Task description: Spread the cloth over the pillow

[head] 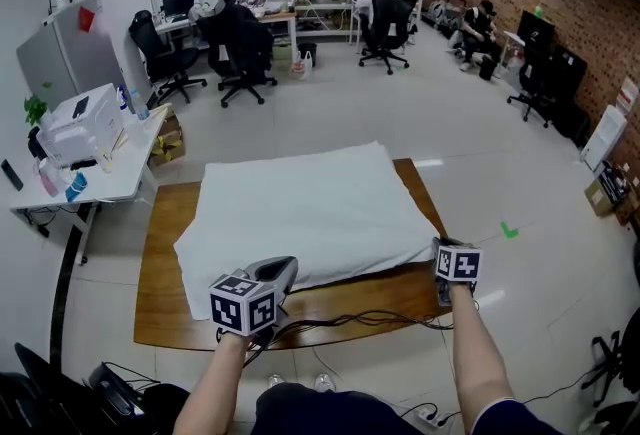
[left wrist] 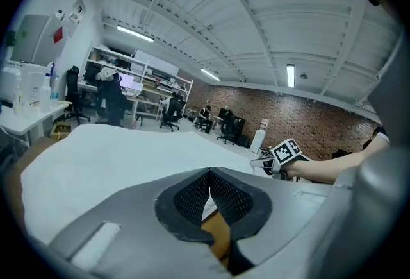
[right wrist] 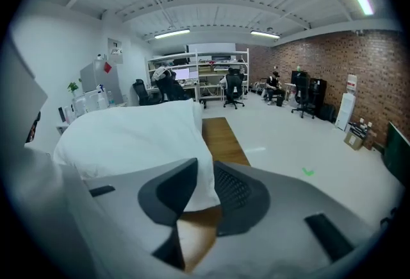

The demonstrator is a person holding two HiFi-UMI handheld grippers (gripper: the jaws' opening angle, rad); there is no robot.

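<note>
Left gripper (head: 283, 271) sits at the near left edge of the cloth (head: 300, 203), jaws pressed together. A thin white sliver runs up the seam between the pads (left wrist: 192, 197), so it looks nipped on the hem

The cloth lies white and fairly flat over most of the table (head: 160, 303), near edge sagging toward the wood. The pillow is not visible, presumably under it

Right gripper (head: 441, 248) is at the near right corner, jaws spread. The corner hangs loose between them and is not clamped

Handling, as a guess:
- thin, light and limp, so it will drape and slide instead of holding shape
- it should slip easily out of a slack grip
- not fragile
- best taken at the hem or corners, one per gripper, pulling outward to keep it taut

What each view adds:
- head view: only one showing the whole outline, the bare wood on each side and both grippers' spacing
- left gripper view: cloth (left wrist: 109, 156) swelling upward, hinting at bulk beneath, with the right gripper (left wrist: 266, 165) across it
- right gripper view: the gap in its own jaws (right wrist: 205, 185) and the corner of the cloth (right wrist: 134, 136) dropping down to the table (right wrist: 221, 140)
</note>
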